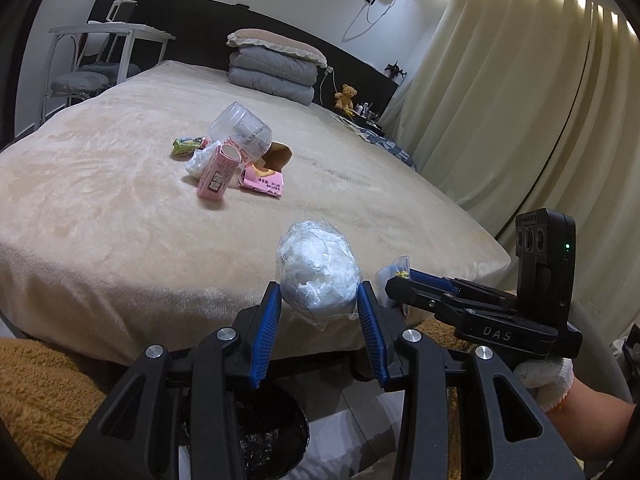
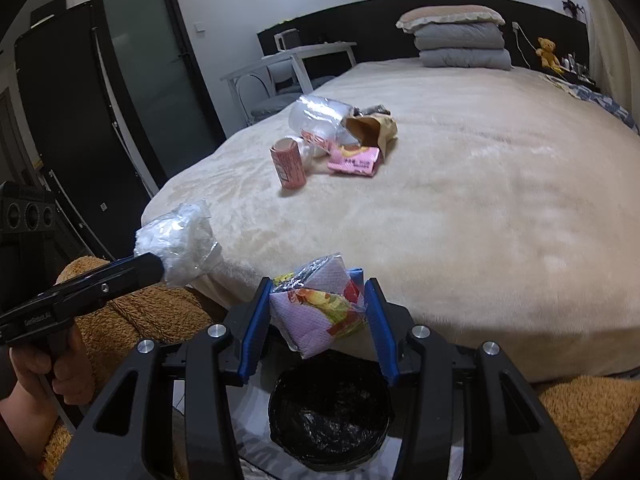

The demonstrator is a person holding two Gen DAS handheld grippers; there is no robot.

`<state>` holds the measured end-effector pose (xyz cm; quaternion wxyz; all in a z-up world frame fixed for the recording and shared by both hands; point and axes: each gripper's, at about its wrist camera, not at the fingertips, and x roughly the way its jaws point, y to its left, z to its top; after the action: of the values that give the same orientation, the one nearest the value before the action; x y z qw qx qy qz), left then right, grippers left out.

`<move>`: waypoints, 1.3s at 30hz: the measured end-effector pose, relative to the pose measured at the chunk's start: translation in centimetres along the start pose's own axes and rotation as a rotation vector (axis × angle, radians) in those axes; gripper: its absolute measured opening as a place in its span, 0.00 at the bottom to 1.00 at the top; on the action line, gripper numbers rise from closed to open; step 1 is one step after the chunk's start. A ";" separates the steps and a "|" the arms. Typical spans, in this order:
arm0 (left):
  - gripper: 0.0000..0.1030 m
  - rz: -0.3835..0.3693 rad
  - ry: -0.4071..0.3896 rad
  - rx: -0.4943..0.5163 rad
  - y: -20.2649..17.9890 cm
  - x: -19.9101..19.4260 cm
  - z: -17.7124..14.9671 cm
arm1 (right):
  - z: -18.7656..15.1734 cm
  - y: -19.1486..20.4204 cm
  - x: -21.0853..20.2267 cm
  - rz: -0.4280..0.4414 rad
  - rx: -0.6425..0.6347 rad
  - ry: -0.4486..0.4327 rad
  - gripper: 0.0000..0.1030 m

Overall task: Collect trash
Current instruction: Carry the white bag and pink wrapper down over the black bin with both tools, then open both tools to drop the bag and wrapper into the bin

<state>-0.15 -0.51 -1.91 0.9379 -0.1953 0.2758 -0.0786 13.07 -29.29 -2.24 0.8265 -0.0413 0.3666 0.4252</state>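
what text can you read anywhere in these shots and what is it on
"DAS": embossed on the black body of the right gripper, seen from the left wrist view.
Lettering on the left gripper body: too small to read.
Dark print on the pink tube: blurred, unreadable.
Line of small print on the pink wrapper: too blurred to read.
Print on the colourful wrapper in the right gripper: crumpled, unreadable.

Bright light glows above the curtain. The room looks soft and dim. Picture edges bend and go dark.
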 end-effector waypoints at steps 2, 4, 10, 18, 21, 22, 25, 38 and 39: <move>0.36 0.005 0.009 0.004 -0.3 -0.2 -0.7 | -0.7 -0.3 0.5 0.009 0.044 0.034 0.46; 0.36 0.014 0.026 0.002 -0.4 -0.1 -1.3 | -1.4 -0.3 0.9 0.009 0.070 0.059 0.46; 0.36 0.036 0.125 -0.039 -0.1 1.0 -2.9 | -2.7 -0.4 2.2 0.015 0.132 0.128 0.46; 0.36 0.060 0.248 -0.093 1.0 3.1 -4.1 | -4.0 -1.8 5.0 0.026 0.244 0.261 0.46; 0.36 0.079 0.309 -0.114 1.5 4.2 -4.7 | -4.9 -3.0 6.2 0.063 0.346 0.330 0.46; 0.36 0.086 0.330 -0.122 1.7 4.6 -4.9 | -5.1 -3.3 6.5 0.068 0.366 0.346 0.46; 0.36 0.103 0.402 -0.162 2.5 6.1 -5.6 | -5.4 -3.8 7.5 0.053 0.391 0.389 0.46; 0.36 0.177 0.674 -0.274 5.5 11.5 -8.5 | -9.1 -5.0 12.3 -0.040 0.505 0.663 0.46; 0.36 0.180 0.687 -0.279 5.7 11.8 -8.7 | -9.3 -5.1 12.6 -0.040 0.513 0.672 0.46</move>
<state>5.13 -1.13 -16.70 0.7582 -0.2585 0.5983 -0.0186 16.17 -27.64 -18.32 0.6527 0.0223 0.7087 0.2668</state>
